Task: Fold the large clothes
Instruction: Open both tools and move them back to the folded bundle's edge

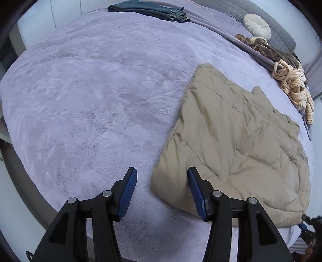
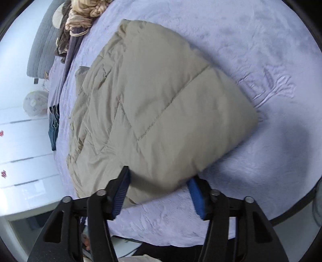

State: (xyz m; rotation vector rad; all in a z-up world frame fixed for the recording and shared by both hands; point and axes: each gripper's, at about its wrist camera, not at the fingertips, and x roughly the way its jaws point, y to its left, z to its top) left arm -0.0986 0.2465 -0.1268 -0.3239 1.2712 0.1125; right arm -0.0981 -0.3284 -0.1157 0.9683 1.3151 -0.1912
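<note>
Both tongs point down at the bed. Left tongs (image 1: 162, 180) are about half open with nothing between the blue pads — only the purple blanket (image 1: 84, 96) shows in the gap, and the right pad sits just over the near corner of the tan puffy coat (image 1: 231, 141). Right tongs (image 2: 159, 181) are part open too, and the near edge of the coat bulges into the gap. I cannot tell if the pads press on it or just sit beside it.

The coat lies on the right side of the bed, close to the near edge, and looks folded over at least once. My guess is that one fold is done and the tongs are getting set for the next. For that, each pair must close on a near corner of the coat, lift it and carry it across. Puffy cloth is thick and springy, so it may slip out or pop back open.

A pair of folded jeans (image 1: 149, 11) lies at the far edge of the bed. A heap of stripy clothes (image 1: 289, 80) sits along the right edge, and a round cushion (image 1: 257, 25) rests beyond it. None of these are in the way.
</note>
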